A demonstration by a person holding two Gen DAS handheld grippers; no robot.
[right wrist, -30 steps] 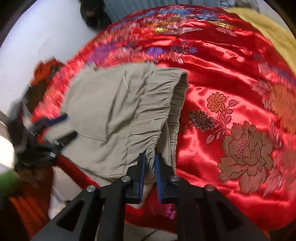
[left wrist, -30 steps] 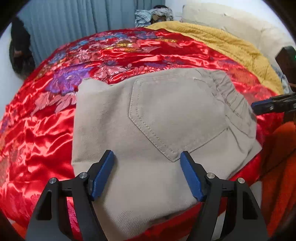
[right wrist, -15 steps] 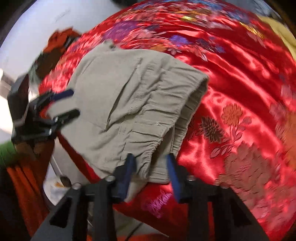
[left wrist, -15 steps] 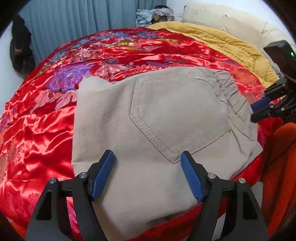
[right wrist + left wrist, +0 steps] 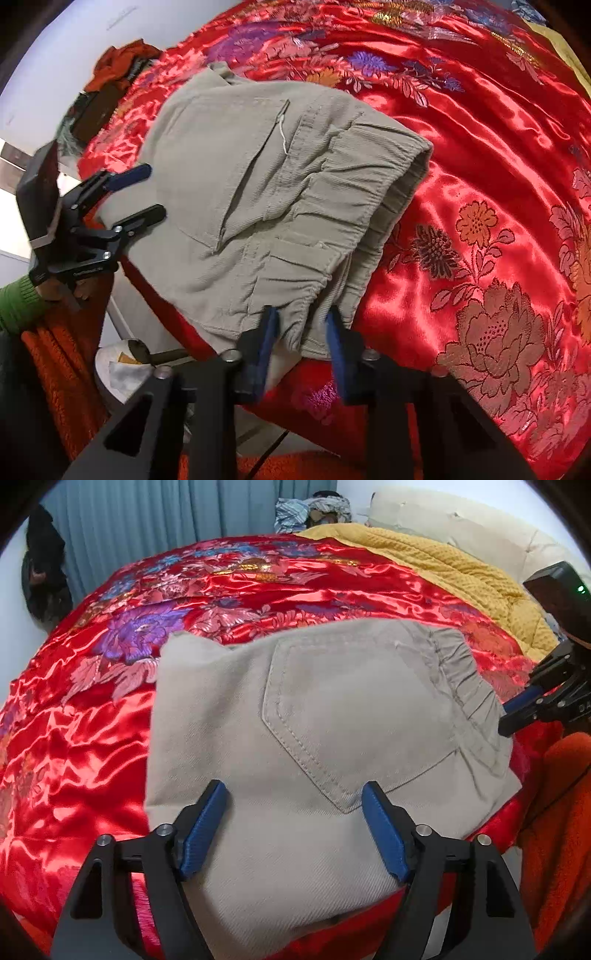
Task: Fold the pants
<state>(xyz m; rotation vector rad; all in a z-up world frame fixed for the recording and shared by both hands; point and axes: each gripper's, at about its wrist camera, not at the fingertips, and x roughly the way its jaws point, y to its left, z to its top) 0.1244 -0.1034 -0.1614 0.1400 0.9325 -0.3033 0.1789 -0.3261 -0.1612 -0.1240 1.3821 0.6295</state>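
Note:
Beige pants (image 5: pixel 332 716) lie folded into a compact stack near the bed's edge, back pocket up; they also show in the right wrist view (image 5: pixel 258 192). My left gripper (image 5: pixel 295 827) is open over the folded end, its jaws apart and holding nothing; it appears in the right wrist view (image 5: pixel 138 194). My right gripper (image 5: pixel 301 332) is open at the elastic waistband corner, with cloth lying between the jaws, unpinched. It appears in the left wrist view (image 5: pixel 517 710) beside the waistband.
A red floral satin bedspread (image 5: pixel 92 709) covers the bed. A yellow blanket (image 5: pixel 443 565) and cream headboard (image 5: pixel 461 520) lie beyond. An orange cloth (image 5: pixel 561 812) hangs off the bed's edge. A blue curtain (image 5: pixel 147 524) is behind.
My right gripper was shut on the waistband a second ago; it has opened and let go, and pulled back slightly. My left gripper has stayed open in place.

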